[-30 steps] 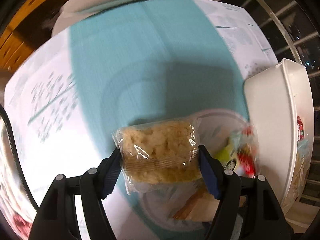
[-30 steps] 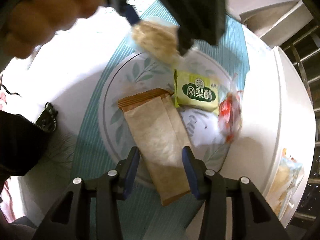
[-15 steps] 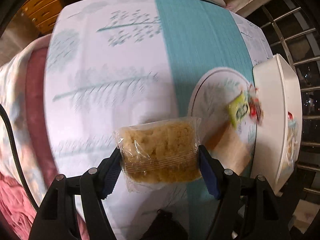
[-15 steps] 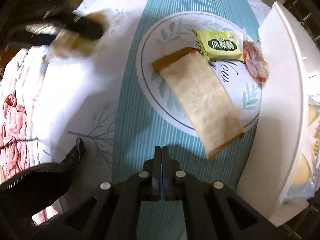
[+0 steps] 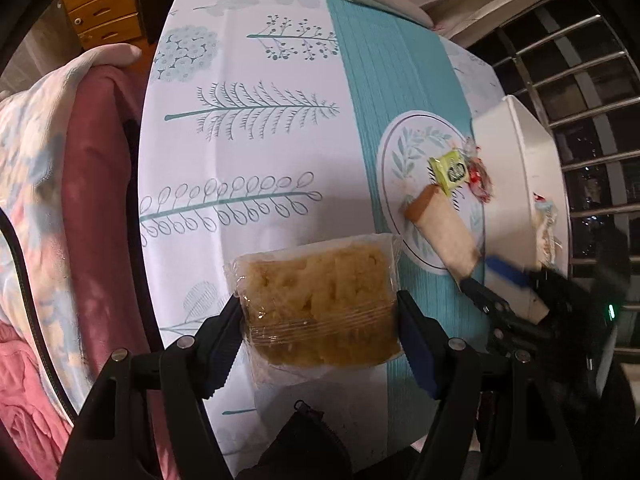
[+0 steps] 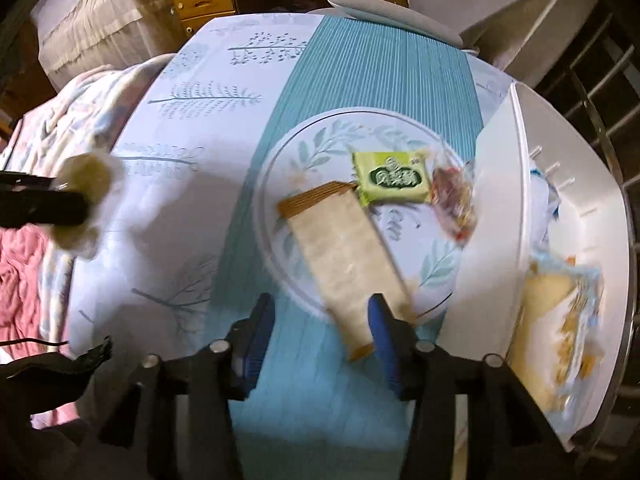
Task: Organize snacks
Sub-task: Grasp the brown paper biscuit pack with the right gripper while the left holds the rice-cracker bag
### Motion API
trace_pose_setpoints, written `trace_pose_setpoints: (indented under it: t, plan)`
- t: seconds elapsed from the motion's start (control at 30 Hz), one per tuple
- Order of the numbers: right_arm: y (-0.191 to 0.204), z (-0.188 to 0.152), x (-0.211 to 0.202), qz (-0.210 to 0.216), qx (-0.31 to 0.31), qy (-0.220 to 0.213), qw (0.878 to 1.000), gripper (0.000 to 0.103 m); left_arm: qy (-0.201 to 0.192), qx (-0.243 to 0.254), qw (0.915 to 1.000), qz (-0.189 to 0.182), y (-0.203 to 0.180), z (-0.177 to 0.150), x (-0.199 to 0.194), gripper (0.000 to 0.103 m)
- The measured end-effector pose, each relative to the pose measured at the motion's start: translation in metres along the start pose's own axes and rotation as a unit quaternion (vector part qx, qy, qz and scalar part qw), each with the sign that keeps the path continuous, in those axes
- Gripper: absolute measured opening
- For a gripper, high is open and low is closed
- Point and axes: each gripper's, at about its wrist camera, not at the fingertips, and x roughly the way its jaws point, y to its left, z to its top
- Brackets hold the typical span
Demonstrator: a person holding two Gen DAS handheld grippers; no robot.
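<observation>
Left tongs (image 5: 320, 320) shifted aside, gripping cake (image 5: 320, 308)

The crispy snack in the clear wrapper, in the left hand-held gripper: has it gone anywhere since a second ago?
Yes. The rice crisp cake was over the leaf-patterned plate; now it hangs left of the plate, above the white tree-print tablecloth.

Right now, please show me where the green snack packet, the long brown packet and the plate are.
green snack packet (image 6: 391, 178), right wrist view, printed face
long brown packet (image 6: 344, 252), right wrist view, middle
plate (image 6: 320, 136), right wrist view, bare rim
</observation>
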Motion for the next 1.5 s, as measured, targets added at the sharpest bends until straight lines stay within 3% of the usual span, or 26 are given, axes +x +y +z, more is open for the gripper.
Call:
trace_pose_setpoints:
  t: [0.2,0.3,0.53,1.0,1.3,1.5]
  plan:
    - [0.007,0.014,0.039,-0.022,-0.026,0.046,0.998,0.054,0.004,0.005,0.9998,-0.016,0.004,-0.013,0.003,0.071]
    - [0.002,0.02,0.05,-0.015,-0.008,0.064,0.998,0.055,0.01,0.004,0.9997,-0.021,0.009,-0.019,0.004,0.071]
    - [-0.004,0.033,0.059,-0.011,-0.012,0.085,0.996,0.063,0.013,-0.009,0.9995,-0.027,0.024,-0.025,0.001,0.071]
    - [0.008,0.025,0.062,-0.012,0.027,0.106,0.994,0.062,-0.004,-0.032,0.9994,-0.014,0.034,-0.033,-0.015,0.071]
    - [0.032,-0.013,0.047,0.099,0.064,0.136,0.984,0.062,-0.025,-0.058,0.998,0.007,0.014,-0.049,-0.026,0.071]
    - [0.027,-0.038,0.02,0.183,0.062,0.118,0.974,0.062,-0.039,-0.091,0.9947,0.028,-0.01,-0.064,-0.031,0.071]
